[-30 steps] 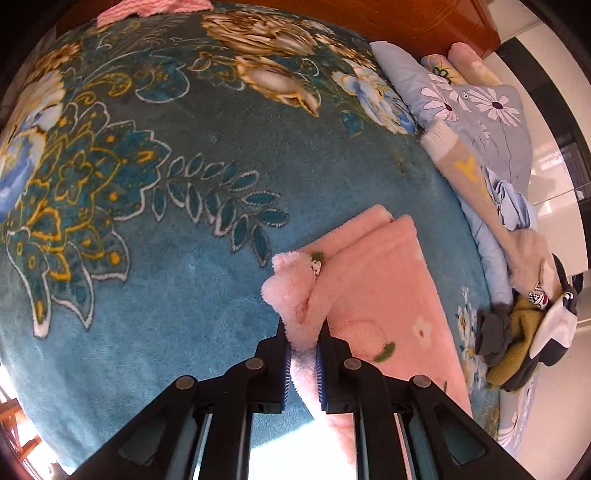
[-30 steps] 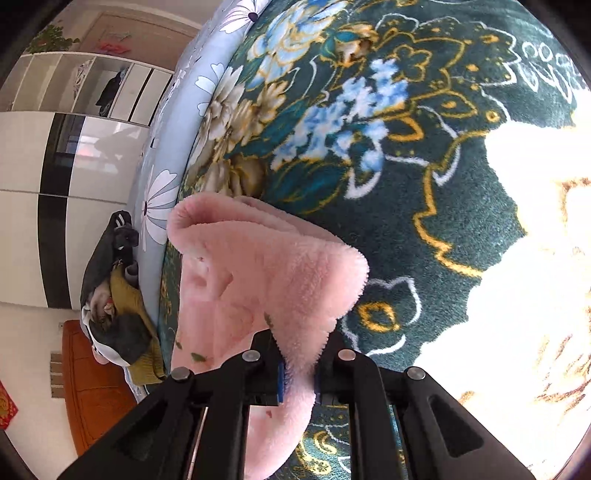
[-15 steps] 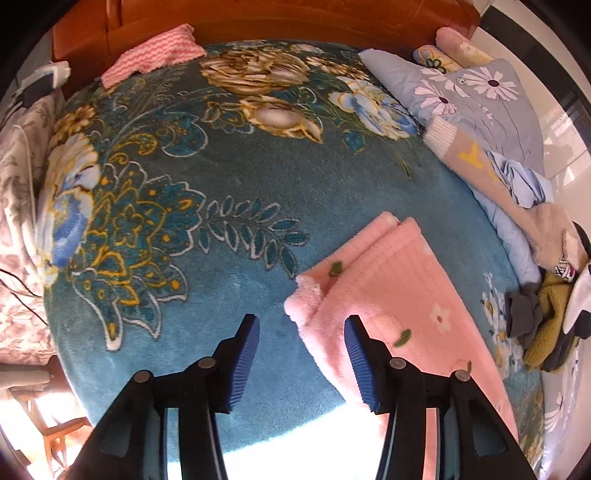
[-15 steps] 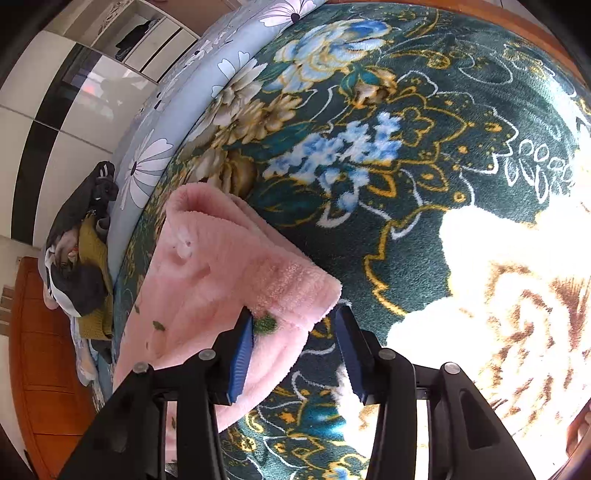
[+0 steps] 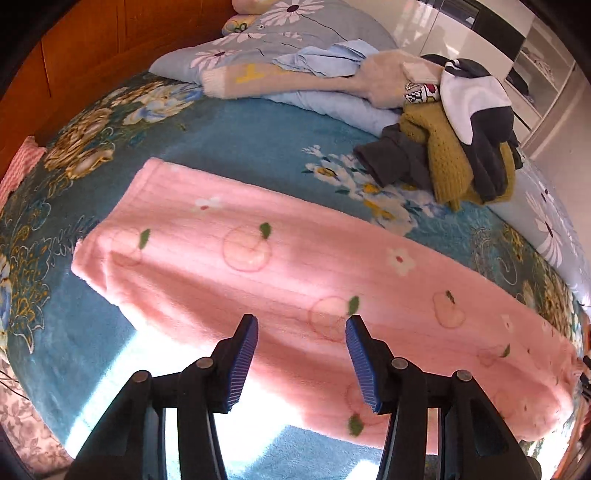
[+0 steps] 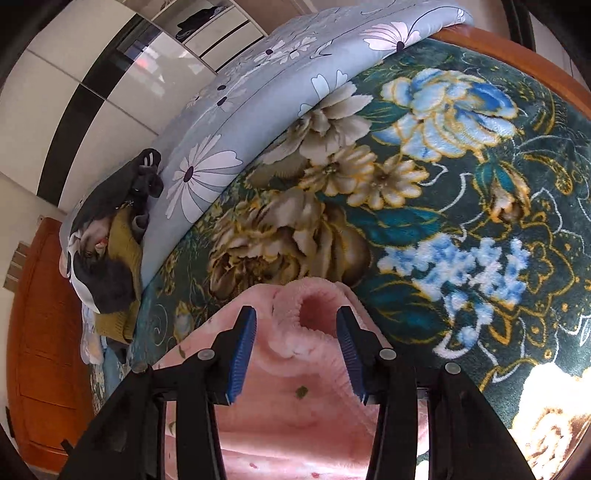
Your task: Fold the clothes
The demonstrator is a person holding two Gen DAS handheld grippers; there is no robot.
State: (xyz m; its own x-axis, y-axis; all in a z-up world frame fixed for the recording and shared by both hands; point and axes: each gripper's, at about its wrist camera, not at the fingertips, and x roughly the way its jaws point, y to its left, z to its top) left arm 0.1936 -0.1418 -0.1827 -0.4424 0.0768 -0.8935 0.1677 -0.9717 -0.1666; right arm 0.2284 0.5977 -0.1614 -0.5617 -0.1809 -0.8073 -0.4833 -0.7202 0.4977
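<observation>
- No brand, label or writing can be read; a small black-and-white patterned patch in the clothes pile (image 5: 454, 122) is too small to make out.
- The pink fleece garment (image 5: 295, 280) is soft and faintly ribbed, printed with outlined apples, green leaves and small white flowers. It lies as a long folded band across the teal floral blanket (image 5: 240, 147) on the bed.
- In the right wrist view one end of it shows a thick rolled opening (image 6: 314, 314).
- The left hand-held gripper (image 5: 301, 354) hangs over the band's near edge, jaws apart, gripping nothing.
- The right hand-held gripper (image 6: 295, 345) hangs with jaws parted on either side of the rolled end; its blue pads (image 6: 242, 350) are clear of the fleece.
- The pile lies far right, beside a grey daisy-print quilt (image 5: 280, 33).
</observation>
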